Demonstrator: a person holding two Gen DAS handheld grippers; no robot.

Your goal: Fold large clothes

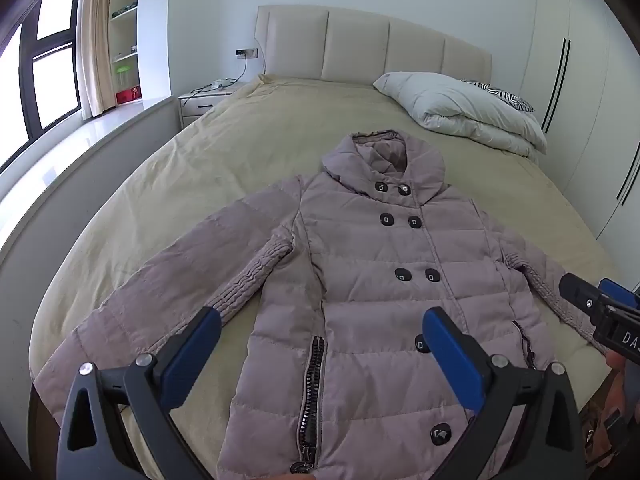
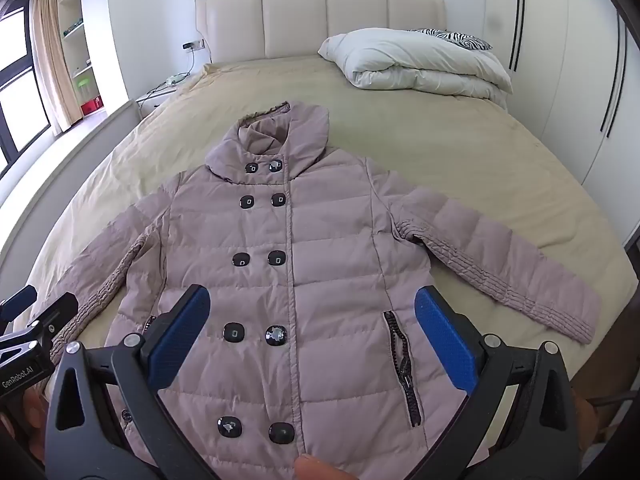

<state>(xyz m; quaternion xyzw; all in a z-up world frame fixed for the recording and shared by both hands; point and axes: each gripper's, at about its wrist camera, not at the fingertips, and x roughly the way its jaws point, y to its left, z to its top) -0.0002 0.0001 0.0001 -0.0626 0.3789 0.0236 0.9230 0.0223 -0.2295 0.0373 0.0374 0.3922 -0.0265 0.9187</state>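
A mauve quilted puffer jacket [image 1: 372, 264] lies flat and face up on the bed, buttoned, collar away from me, both sleeves spread out to the sides; it also shows in the right wrist view [image 2: 304, 264]. My left gripper [image 1: 320, 336] is open and empty, above the jacket's lower left front near a zipped pocket [image 1: 314, 384]. My right gripper [image 2: 312, 312] is open and empty, above the lower front over the double row of black buttons [image 2: 256, 334]. The right gripper also shows in the left wrist view [image 1: 596, 308].
The bed [image 1: 248, 148] has a beige sheet and a padded headboard [image 1: 368, 44]. A folded white duvet [image 1: 460, 108] lies at the far right corner. A nightstand [image 1: 204, 102] and window ledge stand left, white wardrobes [image 1: 576, 80] right.
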